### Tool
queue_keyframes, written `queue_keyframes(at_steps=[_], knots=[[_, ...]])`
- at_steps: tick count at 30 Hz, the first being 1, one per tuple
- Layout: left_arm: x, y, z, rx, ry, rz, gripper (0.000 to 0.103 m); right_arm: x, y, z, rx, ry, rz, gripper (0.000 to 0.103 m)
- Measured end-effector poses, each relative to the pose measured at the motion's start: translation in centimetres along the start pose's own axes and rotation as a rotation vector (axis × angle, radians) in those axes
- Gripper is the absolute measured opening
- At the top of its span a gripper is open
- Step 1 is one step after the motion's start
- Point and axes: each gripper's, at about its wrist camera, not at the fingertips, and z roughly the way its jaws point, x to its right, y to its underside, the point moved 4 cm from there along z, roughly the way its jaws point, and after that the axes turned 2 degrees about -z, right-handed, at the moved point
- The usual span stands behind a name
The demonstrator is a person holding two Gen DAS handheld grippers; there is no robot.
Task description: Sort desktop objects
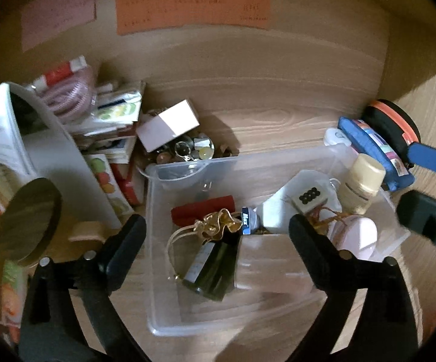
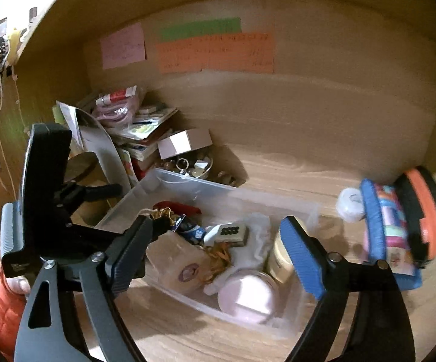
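Observation:
A clear plastic bin [image 1: 154,241] [image 2: 308,208] sits on the wooden desk. It holds a red case [image 1: 203,212], a gold bow [image 1: 219,224], a dark green box [image 1: 215,271], a cream-capped bottle [image 1: 361,184] [image 2: 280,259], a pink round compact [image 2: 246,297] and a white block with black dots [image 1: 308,197] [image 2: 233,232]. My left gripper [image 1: 216,226] is open and empty above the bin. My right gripper [image 2: 218,232] is open and empty over the bin's near side; it also shows in the left wrist view [image 1: 429,163].
A blue pencil case [image 2: 390,232] [image 1: 375,147] and an orange-black round case [image 2: 426,205] lie right of the bin. A pile of books, a white box [image 1: 168,125] and a bowl of trinkets [image 2: 193,166] stand at the back left. A round mirror [image 1: 30,217] stands left.

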Motion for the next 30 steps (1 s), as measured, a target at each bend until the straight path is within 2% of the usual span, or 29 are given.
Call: queue_keyframes(at_steps=[7, 10, 13, 18, 22, 25, 27, 30], knots=[[-0.3, 0.8, -3.9, 0.050, -0.062, 0.004, 0.099, -0.4, 0.9, -4.2, 0.084, 0.139, -0.026, 0.087], [-0.5, 1.3, -6.0, 0.090, -0.080, -0.008, 0.099, -0.7, 1.4, -5.5, 0.093, 0.139, -0.021, 0.091], [-0.5, 1.9, -7.8, 0.109, -0.065, -0.021, 0.099, -1.0, 1.8, -6.7, 0.103, 0.139, -0.011, 0.096], [-0.4, 2.9, -9.8, 0.147, -0.088, -0.068, 0.101, -1.2, 2.6, -8.9, 0.146, 0.180, 0.015, 0.097], [0.2, 4.2, -10.6, 0.153, -0.056, -0.102, 0.101, -1.1, 4.3, -10.6, 0.189, 0.198, 0.081, 0.103], [0.6, 5.0, -11.3, 0.158, -0.052, -0.107, 0.101, -1.3, 5.4, -11.3, 0.202, 0.185, 0.114, 0.103], [1.0, 5.5, -11.4, 0.160, -0.061, -0.113, 0.102, -1.7, 5.5, -11.4, 0.196, 0.175, 0.092, 0.103], [1.4, 6.2, -11.6, 0.153, -0.040, -0.127, 0.102, -2.0, 5.8, -11.7, 0.204, 0.216, 0.066, 0.103]])
